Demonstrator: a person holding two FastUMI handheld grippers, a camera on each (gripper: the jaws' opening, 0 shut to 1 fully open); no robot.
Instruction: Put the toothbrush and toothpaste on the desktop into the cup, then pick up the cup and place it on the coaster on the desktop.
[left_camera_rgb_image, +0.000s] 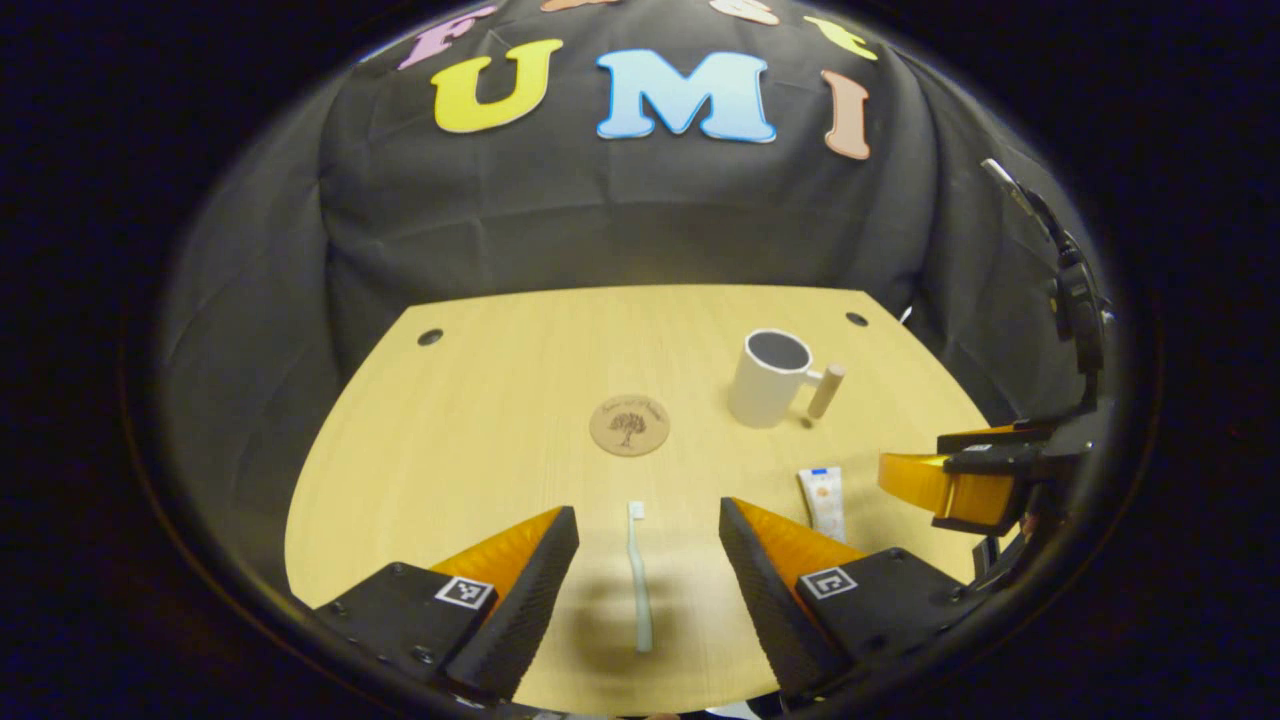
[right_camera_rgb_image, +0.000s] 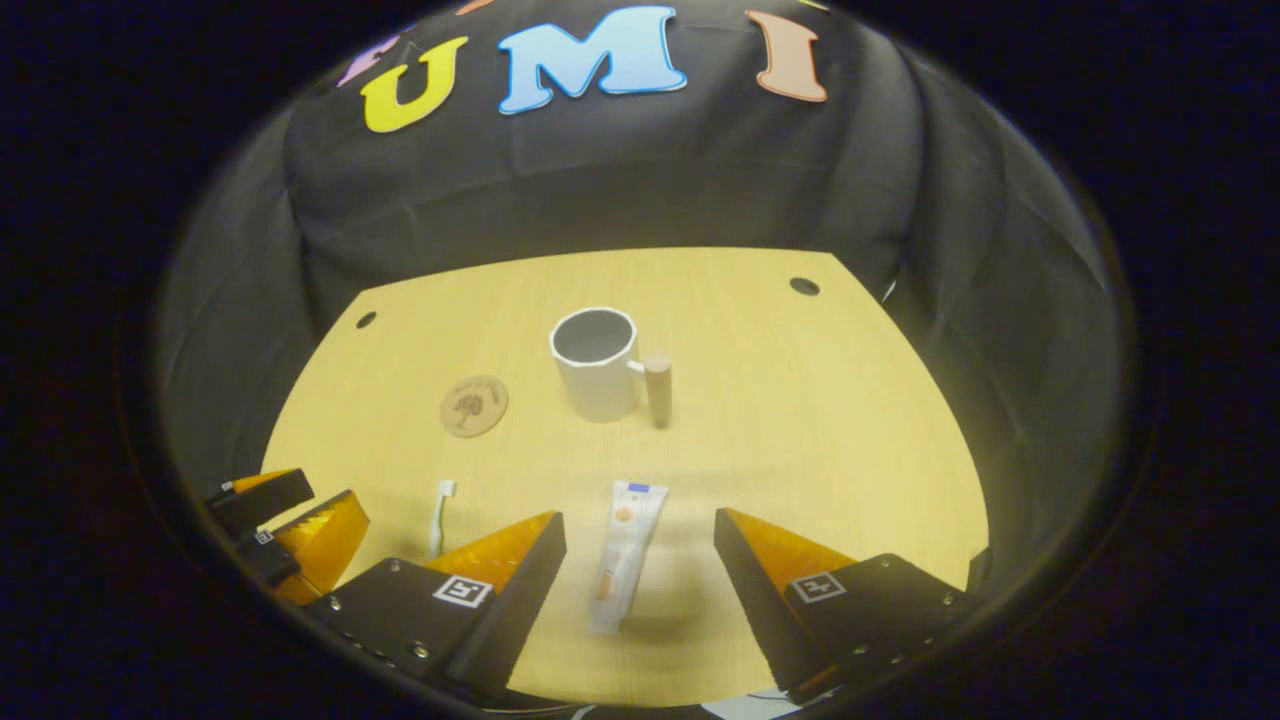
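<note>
A pale toothbrush (left_camera_rgb_image: 638, 578) lies flat on the wooden desktop (left_camera_rgb_image: 480, 420), head pointing away, between the spread fingers of my open left gripper (left_camera_rgb_image: 648, 575), which hovers above it. The white toothpaste tube (right_camera_rgb_image: 623, 555) lies between the fingers of my open right gripper (right_camera_rgb_image: 640, 570), likewise above it. The tube (left_camera_rgb_image: 823, 502) also lies to the right in the left gripper view. A white cup (left_camera_rgb_image: 768, 377) with a wooden handle stands upright at the back right, its inside dark and empty (right_camera_rgb_image: 596, 365). The round brown coaster (left_camera_rgb_image: 629, 425) lies to its left (right_camera_rgb_image: 474, 405).
The right gripper (left_camera_rgb_image: 950, 485) shows at the right edge of the left gripper view; the left gripper (right_camera_rgb_image: 300, 535) shows at the lower left of the right gripper view, with the toothbrush (right_camera_rgb_image: 440, 515) beside it. Two small dark holes (left_camera_rgb_image: 430, 337) mark the desktop's back corners.
</note>
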